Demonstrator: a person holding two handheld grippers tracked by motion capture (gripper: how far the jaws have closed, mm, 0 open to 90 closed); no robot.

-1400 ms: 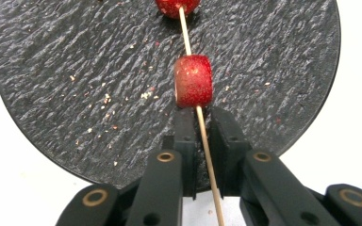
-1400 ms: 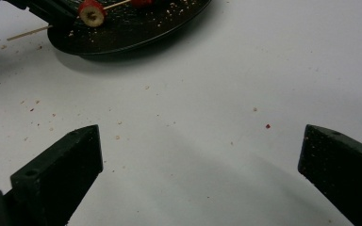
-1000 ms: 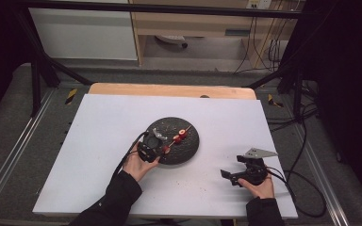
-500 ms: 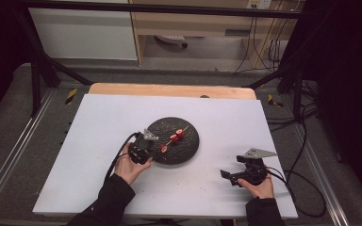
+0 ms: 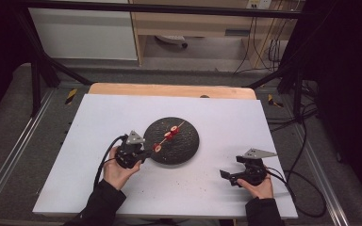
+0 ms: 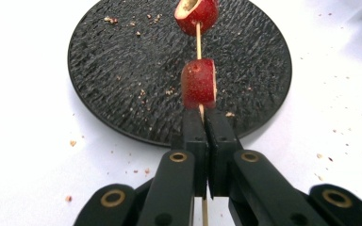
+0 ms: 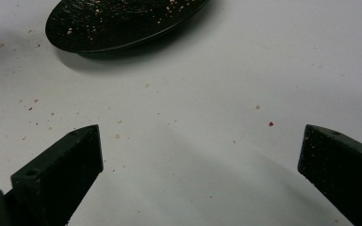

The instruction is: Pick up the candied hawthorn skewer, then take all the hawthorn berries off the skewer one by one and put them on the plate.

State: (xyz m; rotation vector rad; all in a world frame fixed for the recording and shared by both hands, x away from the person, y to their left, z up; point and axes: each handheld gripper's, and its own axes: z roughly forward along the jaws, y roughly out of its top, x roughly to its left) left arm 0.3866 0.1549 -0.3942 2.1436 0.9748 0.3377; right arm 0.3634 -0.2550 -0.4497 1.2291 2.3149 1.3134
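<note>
Skewer (image 6: 199, 44), thin wooden stick w/ round red fruit slices (image 6: 198, 84), sits over the rough black round plate (image 6: 122, 80) mid-desk (image 5: 75, 155). My left hand-held gripper (image 6: 205, 123) is clamped tight on the stick's near end. Right hand-held gripper (image 7: 200, 155) rests w/ jaws wide apart, nothing between, above crumb-speckled white desk.

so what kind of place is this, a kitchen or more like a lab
Most likely a lab or recording setup, not a kitchen: a white table framed by metal rails, loose cables on the floor behind, and hand-held tongs gripping a skewer over a black plate.
</note>
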